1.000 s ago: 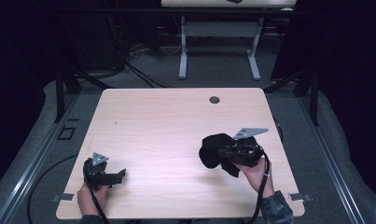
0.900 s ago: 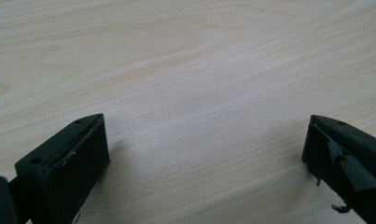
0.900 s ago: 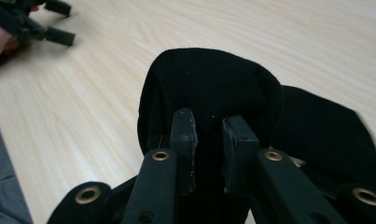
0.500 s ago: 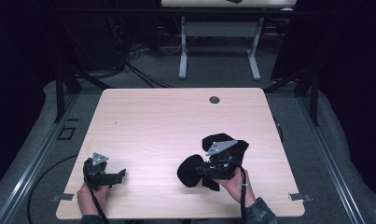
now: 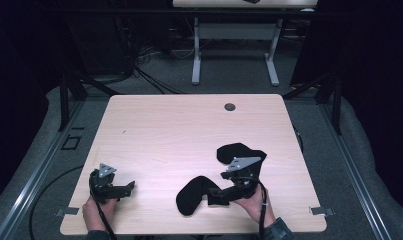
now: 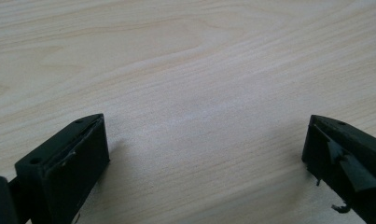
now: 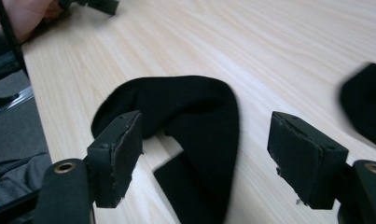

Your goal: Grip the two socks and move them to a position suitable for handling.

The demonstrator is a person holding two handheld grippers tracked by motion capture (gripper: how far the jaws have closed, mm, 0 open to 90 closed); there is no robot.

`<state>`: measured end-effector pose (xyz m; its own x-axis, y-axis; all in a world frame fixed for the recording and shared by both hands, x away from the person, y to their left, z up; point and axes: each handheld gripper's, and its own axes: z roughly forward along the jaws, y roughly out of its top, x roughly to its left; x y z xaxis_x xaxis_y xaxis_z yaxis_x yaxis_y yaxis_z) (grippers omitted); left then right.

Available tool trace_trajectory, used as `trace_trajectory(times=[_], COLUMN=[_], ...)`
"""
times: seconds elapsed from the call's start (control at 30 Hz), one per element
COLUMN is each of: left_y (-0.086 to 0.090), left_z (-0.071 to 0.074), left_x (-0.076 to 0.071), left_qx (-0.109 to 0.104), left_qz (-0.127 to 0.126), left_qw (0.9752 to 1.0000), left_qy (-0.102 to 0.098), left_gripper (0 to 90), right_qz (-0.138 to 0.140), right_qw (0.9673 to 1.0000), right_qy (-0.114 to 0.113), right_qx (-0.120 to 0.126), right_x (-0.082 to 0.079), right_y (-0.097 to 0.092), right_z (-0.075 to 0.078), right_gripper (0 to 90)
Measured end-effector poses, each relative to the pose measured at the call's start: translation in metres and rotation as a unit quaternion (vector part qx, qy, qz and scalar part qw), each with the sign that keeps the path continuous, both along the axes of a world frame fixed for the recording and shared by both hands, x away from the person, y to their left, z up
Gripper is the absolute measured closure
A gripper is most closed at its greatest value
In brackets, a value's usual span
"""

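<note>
A black sock (image 5: 193, 194) (image 7: 195, 116) lies bent double on the light wooden table (image 5: 189, 130), near its front edge. My right gripper (image 5: 212, 196) (image 7: 204, 140) is low over the sock's near end. Its jaws have just been opening, and they stand apart on either side of the cloth without pressing on it. A second black sock (image 5: 239, 151) (image 7: 363, 100) lies just behind that gripper. At the front left my left gripper (image 5: 130, 187) (image 6: 204, 135) rests open over bare wood, with nothing between its fingers.
A small round grommet (image 5: 230, 107) sits near the table's far edge. Beyond the table are cables on the floor and the white legs of another desk (image 5: 196, 55). A person's left hand (image 7: 22, 18) is in the right gripper view's top left.
The right gripper moved left and down toward the front edge with one black sock, then opened and let it go on the table. The other sock stayed behind. The left gripper kept still.
</note>
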<state>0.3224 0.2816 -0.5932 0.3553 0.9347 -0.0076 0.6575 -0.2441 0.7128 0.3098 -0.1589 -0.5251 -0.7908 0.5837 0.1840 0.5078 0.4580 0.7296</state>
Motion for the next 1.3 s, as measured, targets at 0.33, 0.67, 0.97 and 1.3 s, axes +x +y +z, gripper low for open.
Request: trace_trajectory(times=[0.33,0.67,0.97,1.3], left_y=[-0.002,-0.020,-0.081,-0.148], left_z=[0.000,0.014,0.030,0.023], left_x=[-0.002,-0.024,-0.049,-0.070], left_qx=[0.000,-0.019,-0.042,-0.041], left_qz=[0.011,0.014,-0.097,-0.195], left_qw=[0.9999,0.9997,0.9939,0.9797], left_qy=[-0.002,-0.010,-0.029,-0.019], left_gripper=[1.2,7.6,4.4,2.4], right_qz=[-0.063,-0.086,-0.084,-0.085], right_qw=[0.9979,0.9961,0.9960,0.9951], right_qy=[0.003,0.017,0.026,0.044], right_qx=[-0.013,-0.012,-0.016,-0.026], right_x=[-0.011,-0.018,-0.021,-0.025], right_y=[-0.043,-0.056,-0.051,-0.041], right_z=[-0.003,-0.012,-0.015,-0.028], right_gripper=[34.2,36.3,37.2,38.3])
